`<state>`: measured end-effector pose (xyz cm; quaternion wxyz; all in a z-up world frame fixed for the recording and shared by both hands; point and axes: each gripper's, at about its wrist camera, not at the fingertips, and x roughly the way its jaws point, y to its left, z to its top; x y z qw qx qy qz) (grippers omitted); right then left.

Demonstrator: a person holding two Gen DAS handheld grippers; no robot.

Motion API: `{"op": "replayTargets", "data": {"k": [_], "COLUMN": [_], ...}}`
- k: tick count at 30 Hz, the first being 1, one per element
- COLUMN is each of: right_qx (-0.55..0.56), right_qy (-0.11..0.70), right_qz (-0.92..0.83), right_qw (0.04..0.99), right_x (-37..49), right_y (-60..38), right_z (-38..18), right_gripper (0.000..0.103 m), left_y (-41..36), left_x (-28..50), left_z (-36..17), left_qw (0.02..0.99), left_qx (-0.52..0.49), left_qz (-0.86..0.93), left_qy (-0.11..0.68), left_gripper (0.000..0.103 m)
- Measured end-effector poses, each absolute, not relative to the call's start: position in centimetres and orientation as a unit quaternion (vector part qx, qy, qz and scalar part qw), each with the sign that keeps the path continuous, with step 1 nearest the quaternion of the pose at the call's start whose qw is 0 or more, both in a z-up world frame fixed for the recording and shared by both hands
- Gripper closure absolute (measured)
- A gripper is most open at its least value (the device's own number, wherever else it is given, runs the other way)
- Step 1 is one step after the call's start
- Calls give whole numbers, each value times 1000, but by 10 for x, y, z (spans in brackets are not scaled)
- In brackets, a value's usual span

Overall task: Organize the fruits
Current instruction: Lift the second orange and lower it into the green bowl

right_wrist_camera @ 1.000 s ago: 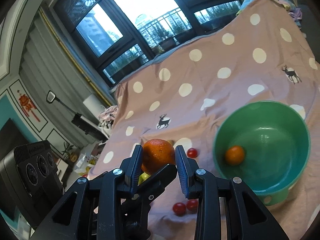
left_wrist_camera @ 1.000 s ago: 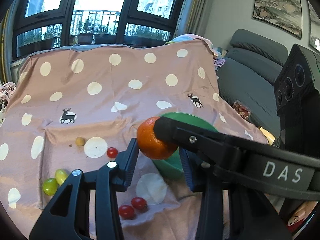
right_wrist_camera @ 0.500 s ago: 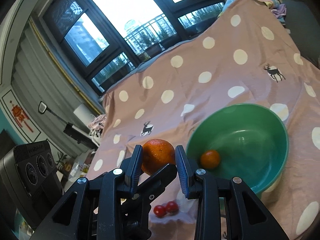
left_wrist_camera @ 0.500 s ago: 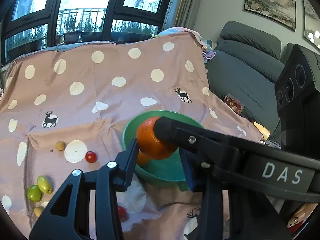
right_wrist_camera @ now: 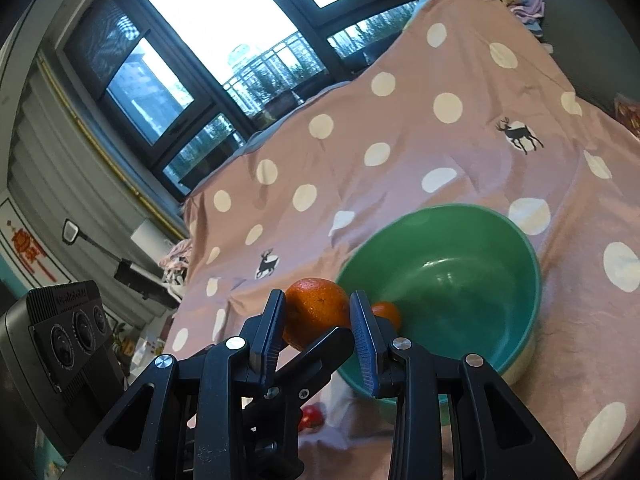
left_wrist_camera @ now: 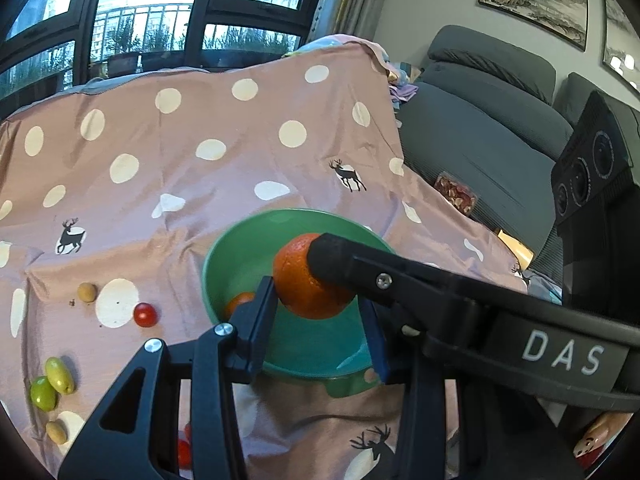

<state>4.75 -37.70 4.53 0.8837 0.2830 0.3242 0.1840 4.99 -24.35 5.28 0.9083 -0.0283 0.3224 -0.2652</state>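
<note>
Left wrist view, left to right.

- Green fruits (left_wrist_camera: 52,384), loose on the dotted cloth (left_wrist_camera: 180,184). Red tomato (left_wrist_camera: 145,315) near them, well apart from the bowl.
- Green bowl (left_wrist_camera: 212,268) on the cloth, small orange (left_wrist_camera: 240,302) already inside.
- Orange (left_wrist_camera: 308,288), held in the air over the bowl, between the fingers of the left gripper (left_wrist_camera: 318,320). Closed round the fruit at its widest part; left pad touching, right pad partly hidden.
- Second black finger (left_wrist_camera: 400,280) crossing in from the right, pressed on the orange's upper right side.

Right wrist view.

- Right gripper (right_wrist_camera: 320,324), clamped on the same orange (right_wrist_camera: 316,308), one pad on each flank, fruit at the fingertips. Bowl rim (right_wrist_camera: 520,248) just to the right.

Handling, by judgement: firm, moderately heavy, round, dimpled peel giving fair grip. Liable to roll. Best taken across the middle, lightly, to avoid bruising.
</note>
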Motion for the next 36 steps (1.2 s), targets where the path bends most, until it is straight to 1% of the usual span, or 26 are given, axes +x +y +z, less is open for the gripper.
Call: {"op": "replayTargets", "data": {"k": [36], "right_qx": [300], "right_qy": [380], "right_qz": [120], "right_qw": [867], "right_x": [70], "right_y": [-408], "right_z": [6], "right_gripper": [68], "left_y": [-284], "left_x": [84], "left_z": [14], "left_qw": [876], "left_qx": [-26], "left_qz": [-289], "left_qy": [386], "left_gripper": [62]}}
